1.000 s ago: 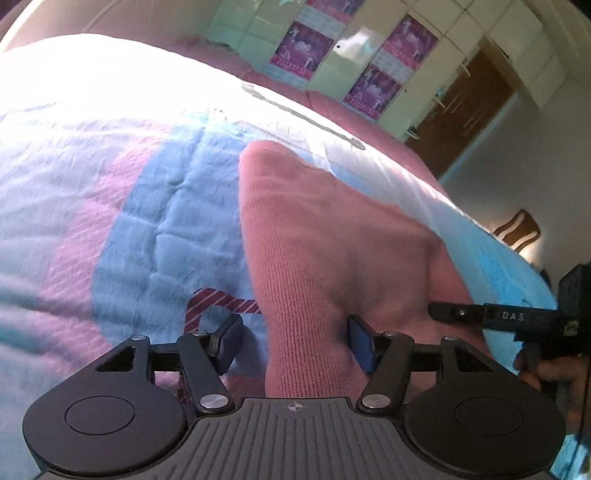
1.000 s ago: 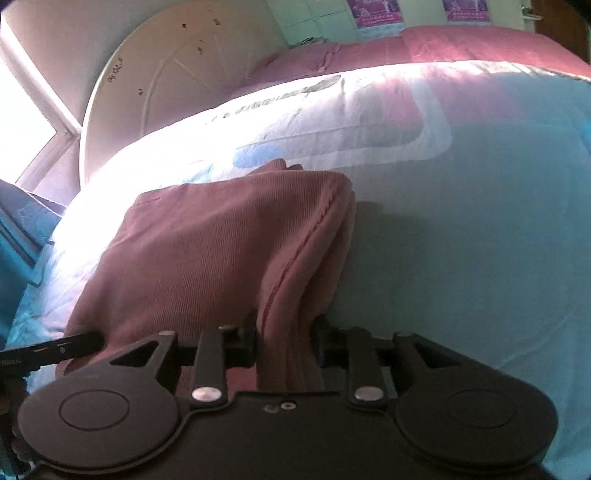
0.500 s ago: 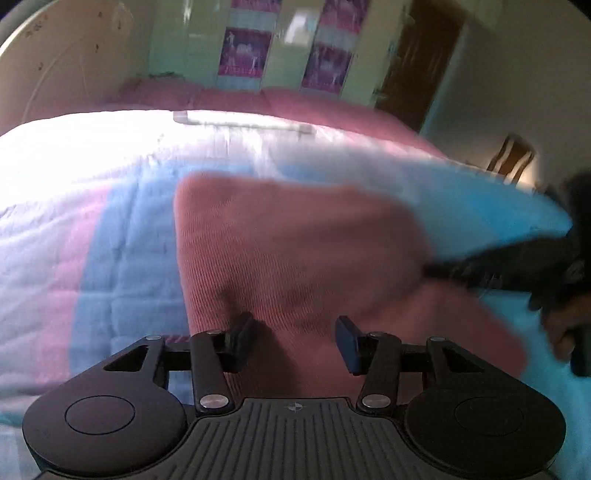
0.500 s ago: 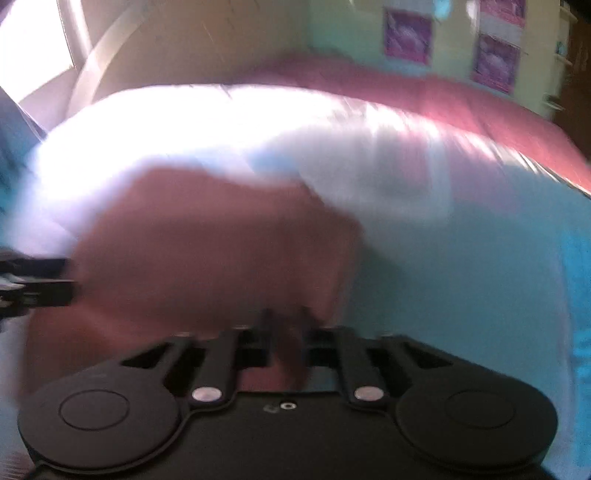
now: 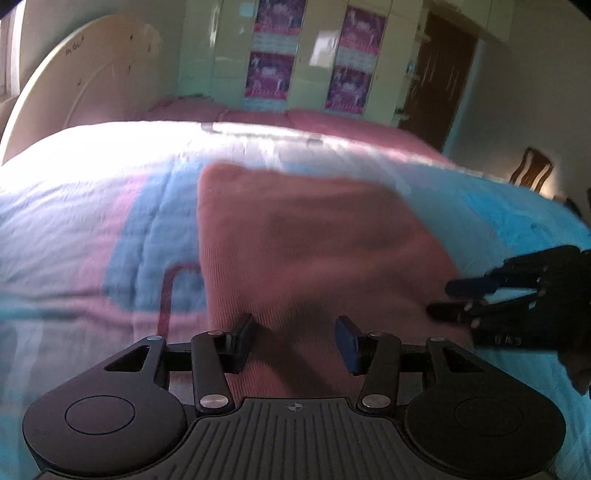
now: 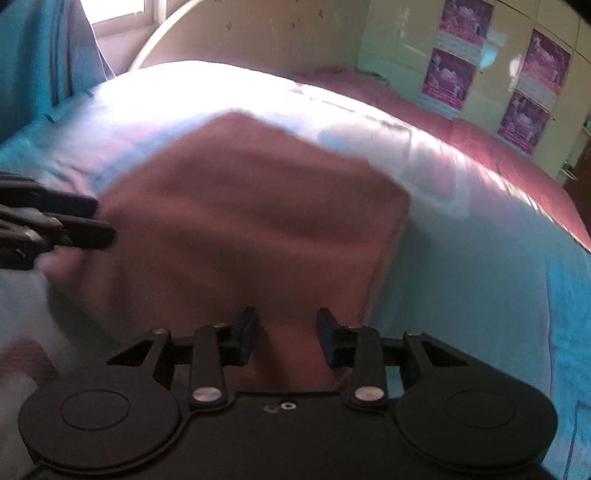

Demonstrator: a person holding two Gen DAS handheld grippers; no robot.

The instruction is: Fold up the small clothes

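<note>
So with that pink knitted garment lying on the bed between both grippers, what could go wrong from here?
1. The right gripper has its jaws opening over the near edge of the pink knitted garment; the fold might slump.
2. The left gripper is open too, so nothing pins the cloth.
3. The soft, rumpled pastel quilt could let the layers shift.

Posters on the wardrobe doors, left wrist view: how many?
4, in two stacked pairs: left pair, upper poster partly cropped by the frame edge, lower poster; right pair, upper poster, lower poster. More may lie outside the frame.
</note>
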